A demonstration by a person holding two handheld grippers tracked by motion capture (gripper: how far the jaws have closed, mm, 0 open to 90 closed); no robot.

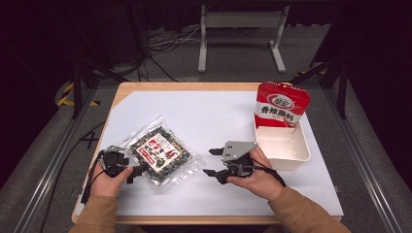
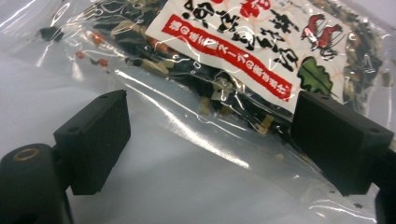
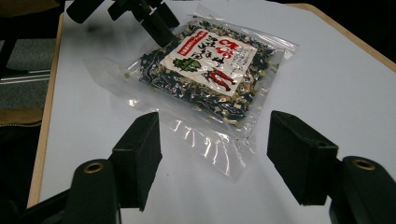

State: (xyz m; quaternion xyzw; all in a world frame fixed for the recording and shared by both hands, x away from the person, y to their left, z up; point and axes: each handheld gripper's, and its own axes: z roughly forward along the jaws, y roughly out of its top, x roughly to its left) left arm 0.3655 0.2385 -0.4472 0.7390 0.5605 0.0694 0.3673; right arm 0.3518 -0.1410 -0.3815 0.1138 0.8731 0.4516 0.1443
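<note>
Clear plastic, crinkled and shiny, wrapped the flat packet of dark dried greens with a red-and-white label (image 1: 158, 153), which lay on the white sheet covering the wooden table (image 1: 214, 121), left of centre. The left gripper (image 2: 210, 140) sat at the packet's near-left corner, jaws spread wide with the clear edge between them but not pinched. The right gripper (image 1: 210, 162) rested just right of the packet, jaws also wide and holding nothing, pointing at it. Well apart to the right stood a white plastic tray (image 1: 283, 145), with a red seasoning pouch (image 1: 282, 104) upright at its far end.
</note>
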